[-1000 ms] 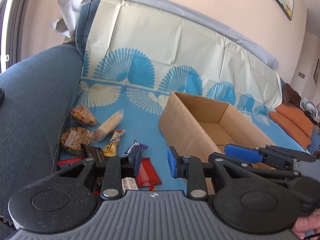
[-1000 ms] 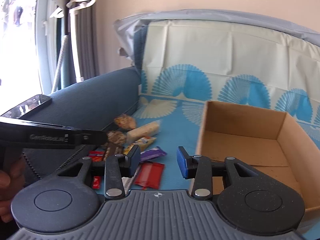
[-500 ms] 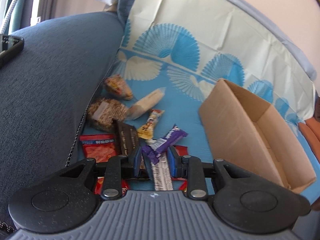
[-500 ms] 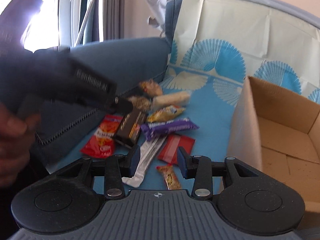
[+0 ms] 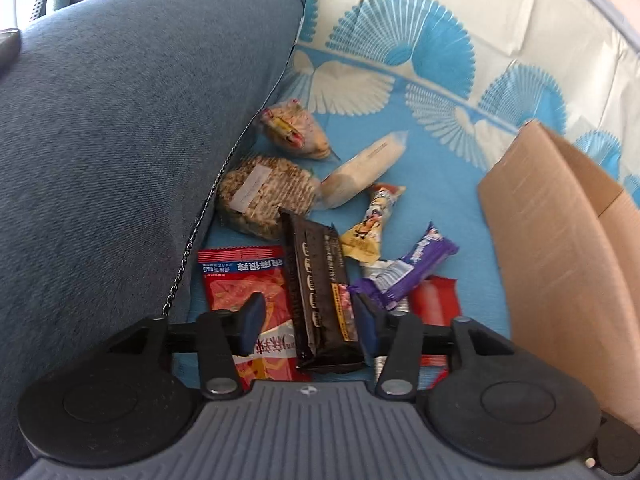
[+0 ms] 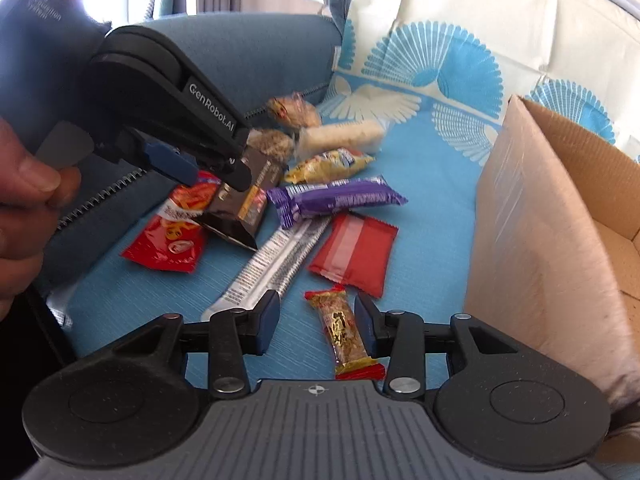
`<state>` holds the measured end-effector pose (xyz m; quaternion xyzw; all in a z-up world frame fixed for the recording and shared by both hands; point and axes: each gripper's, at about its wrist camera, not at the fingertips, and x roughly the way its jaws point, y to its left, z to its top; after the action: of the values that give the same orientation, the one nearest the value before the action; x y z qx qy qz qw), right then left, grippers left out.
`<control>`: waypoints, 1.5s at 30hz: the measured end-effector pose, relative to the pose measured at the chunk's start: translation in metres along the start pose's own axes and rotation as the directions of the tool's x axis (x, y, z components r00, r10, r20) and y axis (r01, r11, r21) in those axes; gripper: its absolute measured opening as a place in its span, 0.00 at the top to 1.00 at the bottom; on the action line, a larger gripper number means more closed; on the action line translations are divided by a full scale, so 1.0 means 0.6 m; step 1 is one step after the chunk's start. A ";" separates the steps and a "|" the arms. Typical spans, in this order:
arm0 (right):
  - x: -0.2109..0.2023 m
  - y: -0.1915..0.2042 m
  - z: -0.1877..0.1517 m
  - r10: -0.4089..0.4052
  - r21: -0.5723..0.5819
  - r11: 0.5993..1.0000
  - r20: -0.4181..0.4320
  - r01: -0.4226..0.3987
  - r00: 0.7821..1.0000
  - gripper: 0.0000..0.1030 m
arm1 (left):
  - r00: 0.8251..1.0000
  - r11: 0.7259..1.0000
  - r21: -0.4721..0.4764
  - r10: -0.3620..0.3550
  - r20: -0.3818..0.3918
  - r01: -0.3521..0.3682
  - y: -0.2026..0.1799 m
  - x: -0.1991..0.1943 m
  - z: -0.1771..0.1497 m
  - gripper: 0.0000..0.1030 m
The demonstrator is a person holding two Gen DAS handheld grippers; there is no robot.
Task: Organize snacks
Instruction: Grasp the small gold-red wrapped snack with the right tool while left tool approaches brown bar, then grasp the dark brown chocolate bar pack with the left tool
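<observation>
Several snacks lie on the blue patterned cloth (image 5: 432, 184). My left gripper (image 5: 310, 322) is open, its jaws on either side of a dark brown chocolate bar (image 5: 320, 280) that lies over a red packet (image 5: 244, 280). The same bar (image 6: 240, 208) shows under the left gripper (image 6: 208, 168) in the right wrist view. My right gripper (image 6: 316, 322) is open and low over a small gold-and-red bar (image 6: 344, 332). A purple bar (image 6: 336, 198), a silver bar (image 6: 272, 264) and a red wafer (image 6: 356, 252) lie ahead of it. A cardboard box (image 6: 532, 232) stands open at the right.
The blue sofa arm (image 5: 120, 140) rises on the left, close to the snacks. Further back lie a round oat cake (image 5: 264, 192), a pale roll pack (image 5: 364, 168), a yellow candy pack (image 5: 368, 224) and a small nut pack (image 5: 296, 130).
Both grippers have dropped lower and moved left toward the snack pile. The left gripper now straddles the dark chocolate bar; the right one came down over the gold-and-red bar.
</observation>
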<state>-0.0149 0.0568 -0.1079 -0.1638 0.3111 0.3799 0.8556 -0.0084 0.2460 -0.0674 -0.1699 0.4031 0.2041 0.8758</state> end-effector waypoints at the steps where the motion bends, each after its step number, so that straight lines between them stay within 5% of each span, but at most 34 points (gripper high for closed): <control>1: 0.006 -0.001 0.001 -0.008 0.005 1.000 -0.011 0.008 1.000 0.57 | 1.000 1.000 0.003 0.003 -0.001 -0.003 -0.001 0.003 0.000 0.42; 15: 0.019 -0.003 -0.004 -0.014 0.007 1.000 -0.060 0.014 0.998 0.58 | 0.998 0.999 0.045 0.029 -0.056 -0.026 -0.014 0.044 0.003 0.35; 22: 0.018 -0.004 -0.003 0.014 0.015 1.000 -0.062 -0.013 0.998 0.78 | 0.998 0.998 0.058 0.036 -0.055 -0.033 -0.019 0.049 0.002 0.35; 29: 0.010 -0.001 0.001 0.035 0.017 0.999 -0.042 -0.034 0.999 0.81 | 0.998 0.997 0.069 0.040 -0.054 -0.036 -0.021 0.052 0.003 0.36; 45: -0.003 0.002 0.003 0.027 -0.002 1.000 -0.030 -0.027 0.999 0.81 | 1.000 0.996 0.089 0.004 -0.016 -0.002 -0.022 0.029 -0.003 0.78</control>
<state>-0.0158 0.0575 -0.1057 -0.1661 0.3254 0.3892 0.8456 0.0072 0.2375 -0.0800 -0.1316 0.4189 0.1859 0.8790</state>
